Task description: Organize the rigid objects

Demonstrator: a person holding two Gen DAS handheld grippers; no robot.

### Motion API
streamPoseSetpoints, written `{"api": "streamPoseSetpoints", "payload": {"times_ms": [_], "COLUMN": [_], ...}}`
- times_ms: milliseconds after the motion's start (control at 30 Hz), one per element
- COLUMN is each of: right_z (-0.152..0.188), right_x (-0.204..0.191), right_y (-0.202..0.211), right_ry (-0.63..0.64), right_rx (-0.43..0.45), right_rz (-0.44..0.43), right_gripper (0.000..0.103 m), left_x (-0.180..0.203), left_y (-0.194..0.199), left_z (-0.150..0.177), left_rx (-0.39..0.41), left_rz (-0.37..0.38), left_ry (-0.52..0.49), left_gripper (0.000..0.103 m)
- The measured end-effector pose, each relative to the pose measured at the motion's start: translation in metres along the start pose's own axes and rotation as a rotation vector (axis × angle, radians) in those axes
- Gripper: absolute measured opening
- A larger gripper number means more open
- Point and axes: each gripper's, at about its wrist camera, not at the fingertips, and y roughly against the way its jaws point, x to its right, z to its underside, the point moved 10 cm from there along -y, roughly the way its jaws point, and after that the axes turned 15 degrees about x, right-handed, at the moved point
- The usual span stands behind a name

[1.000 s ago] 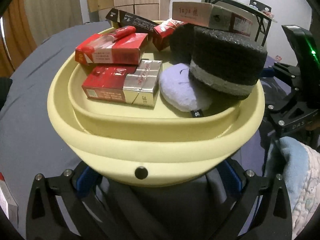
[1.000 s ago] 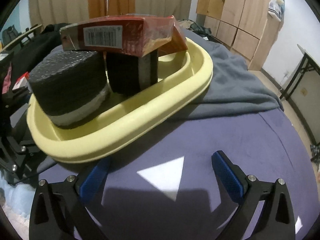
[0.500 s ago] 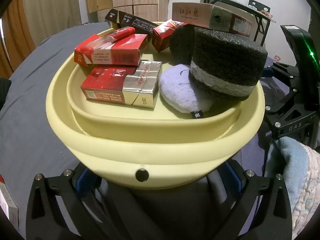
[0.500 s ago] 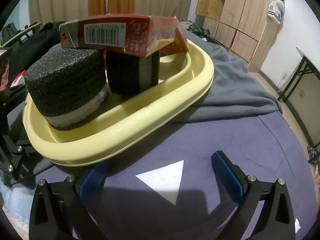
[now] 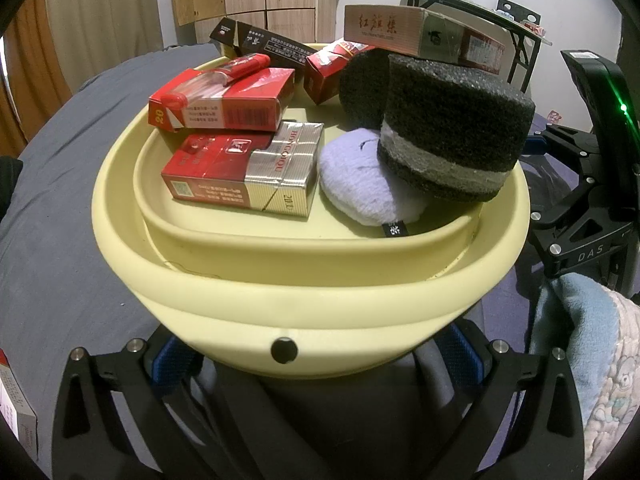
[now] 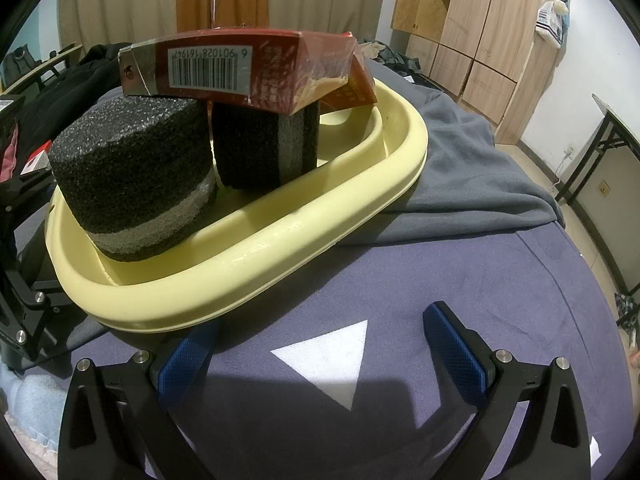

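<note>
A pale yellow oval basin [image 5: 304, 300] sits on a bed and fills the left wrist view; it also shows in the right wrist view [image 6: 256, 264]. It holds red cigarette packs [image 5: 240, 176], a black box [image 5: 264, 42], a lilac puff [image 5: 360, 184], two dark foam blocks [image 5: 456, 136] and a carton [image 6: 240, 68] lying across the blocks. My left gripper [image 5: 316, 354] is open, its blue pads on either side of the basin's near end and partly hidden under it. My right gripper [image 6: 324, 344] is open and empty beside the basin's long side, over the purple sheet.
A grey blanket [image 6: 460, 168] lies under the basin's far end. A light blue cloth [image 5: 580, 340] lies right of the left gripper. A wardrobe [image 6: 472, 28] and a folding table [image 6: 616, 132] stand beyond the bed. A cigarette pack [image 5: 16, 408] lies at the far left.
The right gripper has moved closer to the basin's side; its left pad now sits just under the rim. The left view has barely changed.
</note>
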Motion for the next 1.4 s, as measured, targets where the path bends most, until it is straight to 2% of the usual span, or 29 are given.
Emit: {"api": "streamPoseSetpoints", "payload": {"times_ms": [1400], "right_z": [0.0012], "right_x": [0.001], "right_y": [0.0035], "right_ry": [0.0], "right_rx": [0.0], "right_rz": [-0.001], "right_gripper": [0.103], "left_x": [0.0004], "left_y": [-0.0001], "left_z": [0.0005], "left_rx": [0.0], "left_rz": [-0.001], "left_ry": [0.0], "left_gripper": [0.103]}}
